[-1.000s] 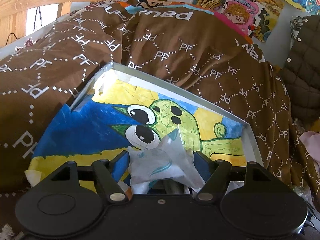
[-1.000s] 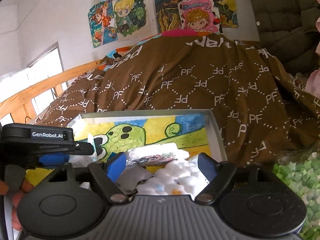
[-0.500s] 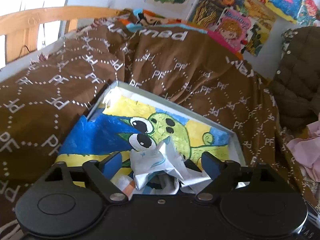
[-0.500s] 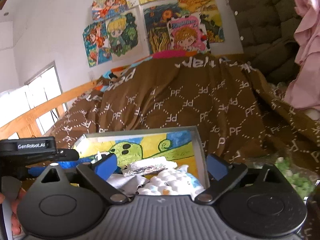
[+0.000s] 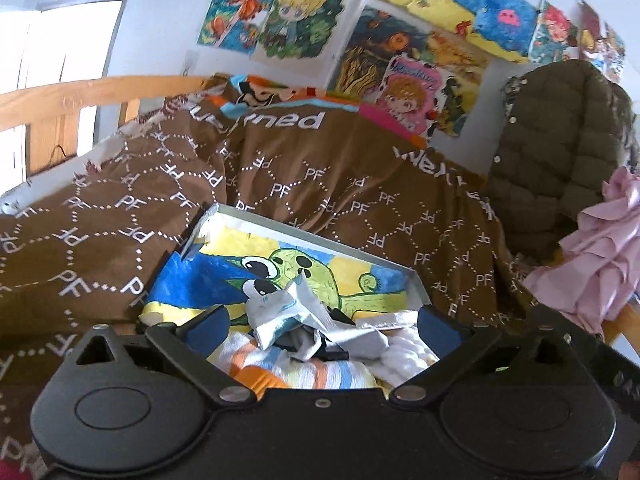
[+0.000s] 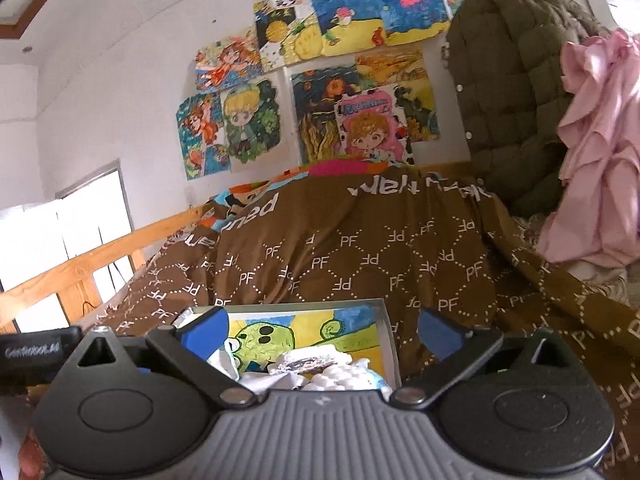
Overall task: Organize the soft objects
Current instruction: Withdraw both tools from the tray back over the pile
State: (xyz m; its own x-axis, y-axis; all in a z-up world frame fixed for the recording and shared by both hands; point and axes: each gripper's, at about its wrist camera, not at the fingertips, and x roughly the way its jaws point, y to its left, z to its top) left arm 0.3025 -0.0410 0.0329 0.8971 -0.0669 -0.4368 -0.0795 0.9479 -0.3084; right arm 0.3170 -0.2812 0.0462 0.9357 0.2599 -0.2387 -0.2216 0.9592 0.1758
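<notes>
Setting: brown PF-patterned bedspread (image 5: 304, 184) over a wooden-railed bed, children's drawings (image 6: 320, 92) taped to the white wall behind.
Left gripper (image 5: 324, 322): jaws opening, blue pads spread wide, nothing pressed between them.
Right gripper (image 6: 322, 330): jaws opening too, pads far apart, gripping nothing.
Crumpled white cloth (image 5: 288, 310): lies loose in the box, just past the left gripper's fingers and between their lines, touching neither pad.
Striped soft item (image 5: 296, 372): orange, blue and white, under the cloth, nearest the left gripper's body.
White fluffy item (image 6: 346, 376): low in the box, between the right gripper's fingers and clear of both; a silvery wrapper-like piece (image 6: 306, 360) rests just beyond it.
Box (image 5: 312, 236): shallow, grey-rimmed, lined with a green cartoon-creature drawing, sitting on the bedspread.
Further out: olive quilted jacket (image 5: 560, 152) and pink garment (image 6: 596, 152) at the right.
</notes>
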